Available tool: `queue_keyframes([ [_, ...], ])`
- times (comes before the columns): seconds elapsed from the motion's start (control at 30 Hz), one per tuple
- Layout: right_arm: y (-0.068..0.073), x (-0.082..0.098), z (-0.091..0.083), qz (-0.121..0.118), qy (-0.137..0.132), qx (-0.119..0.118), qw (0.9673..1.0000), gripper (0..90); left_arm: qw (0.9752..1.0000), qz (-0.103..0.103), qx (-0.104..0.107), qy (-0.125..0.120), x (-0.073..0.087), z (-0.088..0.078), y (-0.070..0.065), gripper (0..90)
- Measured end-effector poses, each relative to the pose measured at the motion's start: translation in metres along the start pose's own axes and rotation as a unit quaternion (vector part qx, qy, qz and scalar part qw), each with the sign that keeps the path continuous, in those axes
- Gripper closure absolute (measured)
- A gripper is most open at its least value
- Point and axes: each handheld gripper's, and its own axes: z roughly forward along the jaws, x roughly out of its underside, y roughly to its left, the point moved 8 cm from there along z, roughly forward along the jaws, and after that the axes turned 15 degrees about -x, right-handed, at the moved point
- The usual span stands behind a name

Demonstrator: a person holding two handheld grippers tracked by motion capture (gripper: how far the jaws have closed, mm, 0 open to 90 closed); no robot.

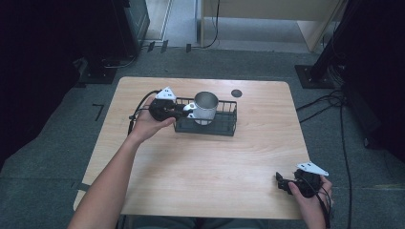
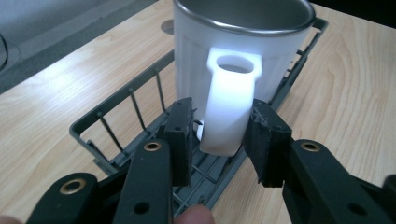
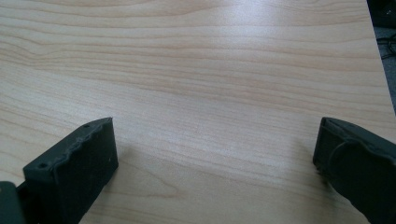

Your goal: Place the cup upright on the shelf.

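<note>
On the light wood table (image 1: 200, 162), ringed by grey carpet, a black wire basket (image 1: 224, 125) holds 1 white mug (image 1: 205, 106). Left gripper (image 2: 219, 133) reaches in from the basket's left end, jaws straddling the mug handle (image 2: 231, 102), not visibly clamped. Right gripper (image 1: 282, 182) rests at the near right corner, jaws wide apart over bare wood.

This looks like a lab or test room set up for recording. A bare wooden worktop (image 1: 200, 167) stands alone on grey carpet (image 1: 62, 124), with black tape marks (image 1: 99, 110) stuck to the floor beside it. Dark stands on metal bases (image 1: 313, 76) flank it, loose cables (image 1: 329, 102) trail across the floor, and dark equipment (image 1: 129, 24) sits at the back.
</note>
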Motion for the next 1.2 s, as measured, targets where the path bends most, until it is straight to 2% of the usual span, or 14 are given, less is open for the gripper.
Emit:
queue_keyframes([
  [0.07, 0.000, 0.000, 0.000, 0.000, 0.000, 0.000, 1.0000, 0.0, 0.9998, -0.008, -0.012, 0.013, 0.007, 0.004, 0.004, 69.5],
  [0.17, 0.000, 0.000, 0.000, 0.000, 0.000, 0.000, 1.0000, 0.0, 0.9997, -0.022, -0.008, 0.007, 0.009, 0.002, 0.005, 66.5],
  [0.23, 0.000, 0.000, 0.000, 0.000, 0.000, 0.000, 1.0000, 0.0, 0.9995, -0.030, 0.002, -0.001, 0.008, -0.002, 0.004, 56.7],
  [0.27, 0.000, 0.000, 0.000, 0.000, 0.000, 0.000, 1.0000, 0.0, 0.9996, -0.029, -0.001, -0.004, 0.007, -0.003, 0.004, 54.1],
  [0.33, 0.000, 0.000, 0.000, 0.000, 0.000, 0.000, 1.0000, 0.0, 0.9994, -0.033, 0.003, -0.010, 0.005, -0.007, 0.002, 43.1],
  [0.37, 0.000, 0.000, 0.000, 0.000, 0.000, 0.000, 1.0000, 0.0, 0.9993, -0.035, 0.007, -0.012, 0.004, -0.010, 0.000, 43.1],
  [0.4, 0.000, 0.000, 0.000, 0.000, 0.000, 0.000, 1.0000, 0.0, 0.9991, -0.038, 0.009, -0.015, 0.003, -0.012, -0.001, 35.2],
  [0.5, 0.000, 0.000, 0.000, 0.000, 0.000, 0.000, 1.0000, 0.0, 0.9984, -0.048, 0.021, -0.019, -0.002, -0.021, -0.005, 30.9],
  [0.67, 0.000, 0.000, 0.000, 0.000, 0.000, 0.000, 1.0000, 0.0, 0.9972, -0.068, 0.010, -0.030, -0.004, -0.036, -0.008, 7.8],
  [0.7, 0.000, 0.000, 0.000, 0.000, 0.000, 0.000, 1.0000, 0.0, 0.9970, -0.071, 0.007, -0.031, -0.004, -0.038, -0.008, 7.8],
  [0.73, 0.000, 0.000, 0.000, 0.000, 0.000, 0.000, 1.0000, 0.0, 0.9966, -0.076, 0.003, -0.030, -0.003, -0.040, -0.009, 0.0],
  [1.0, 0.000, 0.000, 0.000, 0.000, 0.000, 0.000, 1.0000, 0.0, 0.9927, -0.103, -0.043, -0.047, 0.010, -0.067, -0.006, 0.0],
  [1.07, 0.000, 0.000, 0.000, 0.000, 0.000, 0.000, 1.0000, 0.0, 0.9921, -0.102, -0.059, -0.043, 0.018, -0.074, -0.005, 0.0],
  [1.2, 0.000, 0.000, 0.000, 0.000, 0.000, 0.000, 1.0000, 0.0, 0.9909, -0.105, -0.071, -0.045, 0.027, -0.084, -0.006, 0.0],
])
